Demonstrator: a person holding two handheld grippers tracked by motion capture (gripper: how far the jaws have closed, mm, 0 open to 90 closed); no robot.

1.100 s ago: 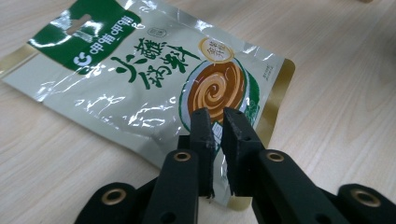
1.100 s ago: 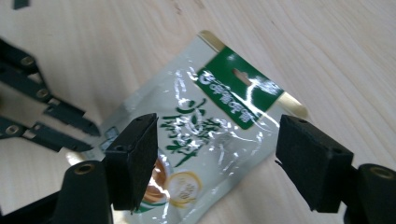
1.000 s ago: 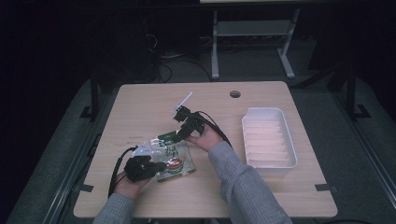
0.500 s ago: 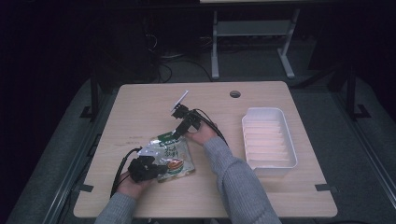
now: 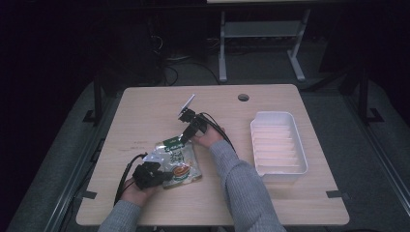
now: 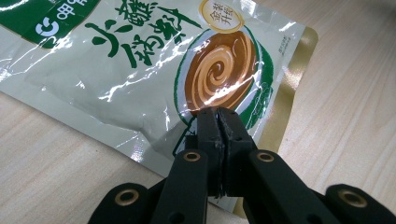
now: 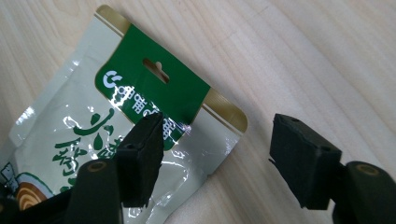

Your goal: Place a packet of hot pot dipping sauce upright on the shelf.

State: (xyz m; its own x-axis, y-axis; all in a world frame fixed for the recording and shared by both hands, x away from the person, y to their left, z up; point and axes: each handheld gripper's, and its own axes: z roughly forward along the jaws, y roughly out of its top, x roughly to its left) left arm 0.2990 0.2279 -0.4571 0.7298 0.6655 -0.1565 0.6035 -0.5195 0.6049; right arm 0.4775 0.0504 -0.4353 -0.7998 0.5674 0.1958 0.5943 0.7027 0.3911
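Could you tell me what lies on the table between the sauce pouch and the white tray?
Nothing rests there: the high view shows bare wood between the pouch and the white tray, crossed above by the person's right sleeve.

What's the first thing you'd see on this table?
A shiny green-and-white pouch lies flat near the table's front left. The left gripper pinches its near edge, while the right gripper straddles its green top corner, fingers apart. A white tray sits at the right.

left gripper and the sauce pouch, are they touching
Touching. In the left gripper view the left gripper has its jaws shut together over the lower edge of the sauce pouch, with the foil pinched between the pads.
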